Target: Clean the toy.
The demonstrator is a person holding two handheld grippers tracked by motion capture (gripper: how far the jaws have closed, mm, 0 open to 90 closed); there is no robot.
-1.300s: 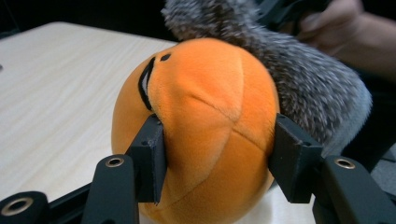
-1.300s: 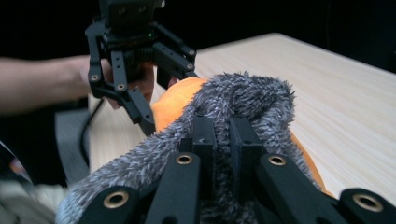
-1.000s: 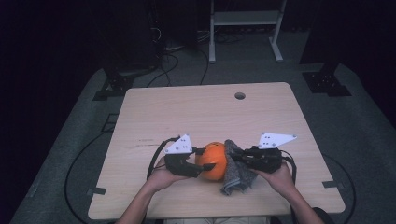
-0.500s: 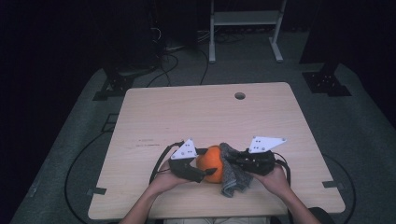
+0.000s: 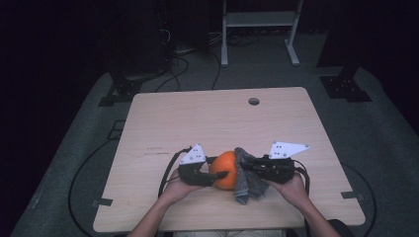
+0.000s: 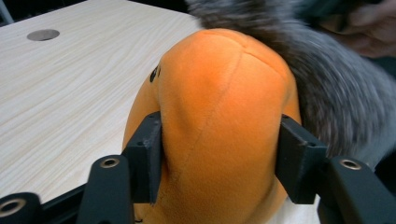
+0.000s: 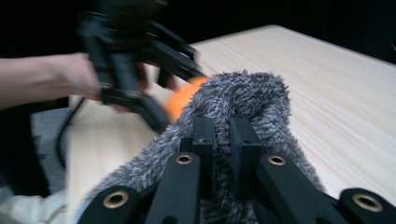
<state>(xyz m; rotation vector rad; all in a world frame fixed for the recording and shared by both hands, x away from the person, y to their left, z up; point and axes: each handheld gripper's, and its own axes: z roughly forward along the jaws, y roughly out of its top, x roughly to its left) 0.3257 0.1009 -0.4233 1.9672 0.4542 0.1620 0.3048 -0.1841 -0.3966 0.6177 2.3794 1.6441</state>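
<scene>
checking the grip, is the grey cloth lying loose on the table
No, the right hand-held gripper has its jaws shut on the cloth.

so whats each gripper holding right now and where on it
The left gripper clamps the orange plush toy across its rounded sides. The right gripper pinches a fold of the grey fuzzy cloth.

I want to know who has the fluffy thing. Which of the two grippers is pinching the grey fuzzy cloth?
The right gripper: its jaws are shut on the grey fuzzy cloth. The left gripper clasps the orange plush toy instead.
</scene>
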